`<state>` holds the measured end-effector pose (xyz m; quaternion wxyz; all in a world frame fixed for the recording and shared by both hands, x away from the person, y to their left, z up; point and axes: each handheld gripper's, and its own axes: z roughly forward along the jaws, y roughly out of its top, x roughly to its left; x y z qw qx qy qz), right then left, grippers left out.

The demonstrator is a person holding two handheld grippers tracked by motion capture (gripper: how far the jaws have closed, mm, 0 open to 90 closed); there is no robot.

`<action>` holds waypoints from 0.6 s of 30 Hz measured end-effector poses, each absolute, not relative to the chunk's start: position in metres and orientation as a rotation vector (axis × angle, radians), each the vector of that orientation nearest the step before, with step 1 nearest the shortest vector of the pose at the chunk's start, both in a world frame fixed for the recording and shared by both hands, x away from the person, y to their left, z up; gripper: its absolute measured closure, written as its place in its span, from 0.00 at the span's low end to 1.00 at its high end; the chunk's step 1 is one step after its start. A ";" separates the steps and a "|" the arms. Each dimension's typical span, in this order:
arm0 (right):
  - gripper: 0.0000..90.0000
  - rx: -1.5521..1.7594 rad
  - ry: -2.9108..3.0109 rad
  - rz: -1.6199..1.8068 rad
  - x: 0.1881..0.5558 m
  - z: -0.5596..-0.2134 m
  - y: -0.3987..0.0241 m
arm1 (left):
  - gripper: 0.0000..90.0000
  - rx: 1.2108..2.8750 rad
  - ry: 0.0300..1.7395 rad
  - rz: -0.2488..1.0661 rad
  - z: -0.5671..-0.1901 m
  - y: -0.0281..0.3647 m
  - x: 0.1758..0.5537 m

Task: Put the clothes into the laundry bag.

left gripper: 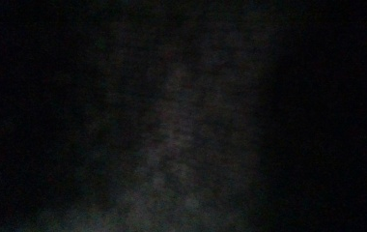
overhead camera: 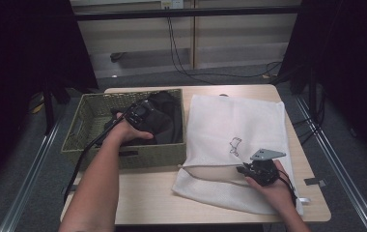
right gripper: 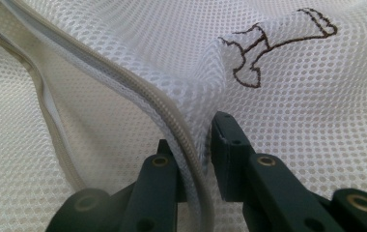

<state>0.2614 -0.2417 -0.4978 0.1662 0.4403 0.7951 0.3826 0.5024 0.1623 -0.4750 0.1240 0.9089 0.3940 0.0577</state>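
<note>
Two grippers on the desk (overhead camera: 148,203). Left gripper (overhead camera: 140,113) is down inside the woven basket (overhead camera: 123,157), pushed into dark clothing (overhead camera: 164,118); its view is near black, jaw state cannot tell. Right gripper (right gripper: 198,145) has jaws clamped on the zipper edge (right gripper: 138,92) of the white mesh laundry bag (overhead camera: 239,121), right of the basket.

floor (overhead camera: 249,79): grey | wall (overhead camera: 230,34): pale panels | curtains (overhead camera: 22,53): black
</note>
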 end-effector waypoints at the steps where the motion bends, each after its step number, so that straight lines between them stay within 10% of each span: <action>1: 0.89 1.257 2.263 1.090 0.261 -0.498 -0.242 | 0.09 2.658 1.149 0.174 -0.474 0.162 0.503; 12: 0.89 1.254 2.265 1.093 0.261 -0.498 -0.242 | 0.67 2.663 1.155 0.114 -0.462 0.162 0.502; 18: 0.89 1.260 2.263 1.098 0.260 -0.498 -0.243 | 0.79 2.662 1.136 0.098 -0.458 0.165 0.503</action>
